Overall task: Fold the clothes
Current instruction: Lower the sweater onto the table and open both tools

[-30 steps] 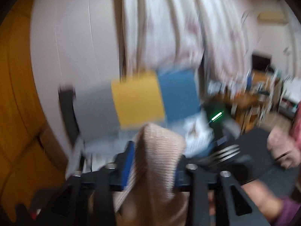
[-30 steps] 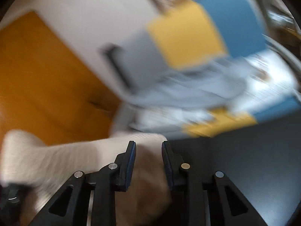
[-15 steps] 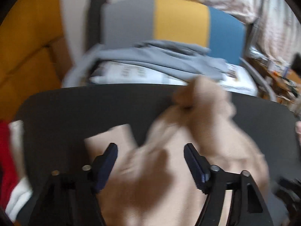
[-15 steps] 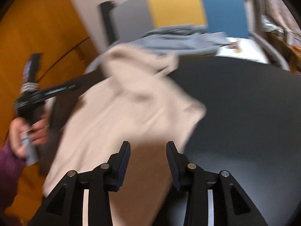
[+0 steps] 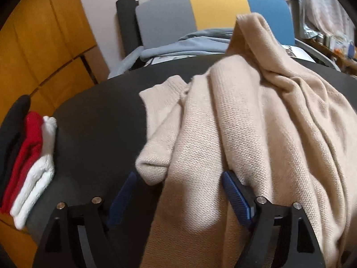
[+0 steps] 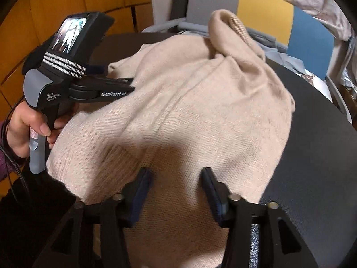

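Observation:
A beige knit sweater (image 5: 256,134) lies rumpled on the round black table (image 5: 96,122), its collar (image 6: 225,20) bunched up at the far side. One sleeve (image 5: 160,122) points left. My left gripper (image 5: 178,178) is open, its blue pads wide apart over the sweater's near part, with nothing pinched. My right gripper (image 6: 177,178) is open too, hovering over the near hem of the sweater (image 6: 189,111). In the right wrist view a hand (image 6: 20,129) holds the left gripper (image 6: 131,83) at the sweater's left edge.
A stack of folded clothes (image 5: 29,156), black, red and white, sits at the table's left edge. Behind the table is a chair (image 5: 212,11) with a grey, yellow and blue back and a grey-blue garment (image 5: 178,47) on it. Orange wooden panels (image 5: 44,44) stand at the left.
Both grippers held the sweater up a second ago. They swung it down onto the table and opened; it now lies spread out and released.

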`<state>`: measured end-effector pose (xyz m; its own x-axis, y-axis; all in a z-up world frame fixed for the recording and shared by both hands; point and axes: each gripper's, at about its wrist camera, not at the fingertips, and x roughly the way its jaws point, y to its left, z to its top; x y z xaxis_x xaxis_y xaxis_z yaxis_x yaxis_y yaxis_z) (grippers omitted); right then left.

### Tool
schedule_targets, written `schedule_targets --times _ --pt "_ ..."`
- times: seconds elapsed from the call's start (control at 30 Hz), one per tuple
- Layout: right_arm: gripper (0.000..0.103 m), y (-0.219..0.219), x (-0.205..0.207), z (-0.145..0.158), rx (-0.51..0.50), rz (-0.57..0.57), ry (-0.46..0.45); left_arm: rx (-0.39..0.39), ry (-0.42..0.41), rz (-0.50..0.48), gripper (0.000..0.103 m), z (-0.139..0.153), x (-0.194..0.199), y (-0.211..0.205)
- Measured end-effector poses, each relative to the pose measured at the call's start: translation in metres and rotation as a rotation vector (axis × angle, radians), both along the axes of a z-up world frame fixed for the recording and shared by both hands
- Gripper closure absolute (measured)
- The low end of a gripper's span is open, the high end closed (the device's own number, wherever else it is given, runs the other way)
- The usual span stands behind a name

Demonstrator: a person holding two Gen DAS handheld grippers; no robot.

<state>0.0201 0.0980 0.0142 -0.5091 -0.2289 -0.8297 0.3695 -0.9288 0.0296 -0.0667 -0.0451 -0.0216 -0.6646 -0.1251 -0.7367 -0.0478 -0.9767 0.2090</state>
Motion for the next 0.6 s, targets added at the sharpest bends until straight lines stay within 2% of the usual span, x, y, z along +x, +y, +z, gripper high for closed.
schedule_targets --times 0.07,0.17,0.27,0.37,0.47,0.6 --pt "0.096 0.011 0.001 0.006 -0.032 -0.016 0.007 0.006 0.003 0.005 0.017 -0.001 -0.001 -0.001" --pt "0.097 0.041 -0.001 0.023 -0.056 -0.083 0.050 0.014 0.014 0.010 0.017 -0.001 -0.001 -0.001" --pt "0.098 0.085 -0.011 0.043 -0.039 -0.190 0.113 0.007 0.025 0.020 0.016 -0.002 0.001 0.000" --pt "0.098 0.143 -0.028 0.059 -0.012 -0.323 0.170 -0.008 0.029 0.032 0.016 -0.001 0.003 0.002" --pt "0.098 0.210 -0.048 0.074 0.008 -0.475 0.204 0.017 0.018 0.045 0.016 0.001 0.008 0.004" --pt "0.100 0.284 -0.076 0.053 0.073 -0.668 0.153 0.106 -0.006 0.067 0.016 0.001 0.016 0.006"
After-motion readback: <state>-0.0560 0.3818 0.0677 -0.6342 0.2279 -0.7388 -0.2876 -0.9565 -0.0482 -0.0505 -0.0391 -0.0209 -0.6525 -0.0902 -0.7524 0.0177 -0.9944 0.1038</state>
